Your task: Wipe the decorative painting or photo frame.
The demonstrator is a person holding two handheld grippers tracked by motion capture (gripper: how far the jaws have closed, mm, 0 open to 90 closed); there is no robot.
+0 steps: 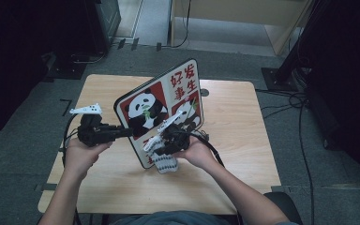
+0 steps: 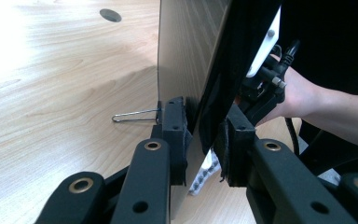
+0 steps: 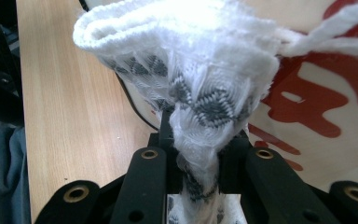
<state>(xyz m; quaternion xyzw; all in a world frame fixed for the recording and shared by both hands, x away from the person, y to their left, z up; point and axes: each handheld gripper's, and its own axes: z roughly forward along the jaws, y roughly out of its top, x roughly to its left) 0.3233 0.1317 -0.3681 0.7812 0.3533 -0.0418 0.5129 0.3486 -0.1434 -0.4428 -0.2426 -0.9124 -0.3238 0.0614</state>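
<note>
A board point(image 1: 146, 107) printed with pandas and red characters stands tilted on edge over the wooden table point(image 1: 243, 140). My left gripper point(image 1: 123, 132) is shut on its left edge. In the left gripper view the pads point(image 2: 177, 126) of that gripper point(image 2: 203, 135) press both sides of the board's plain back panel point(image 2: 186, 51). My right gripper point(image 1: 169, 140) is shut on a white knitted cloth point(image 1: 165, 163) with a grey pattern, held against the board's lower front. In the right gripper view the cloth point(image 3: 191, 79) bunches up out of that gripper point(image 3: 200, 161), with the board's red print point(image 3: 317, 107) behind it.
A round cable hole point(image 1: 204, 93) sits near the table's far edge. A thin wire loop point(image 2: 135, 115) lies on the table by the board's foot. Cables point(image 1: 300, 108) and dark stands point(image 1: 290, 61) are on the floor to the right. The person's right hand point(image 2: 303, 93) is behind the board.
</note>
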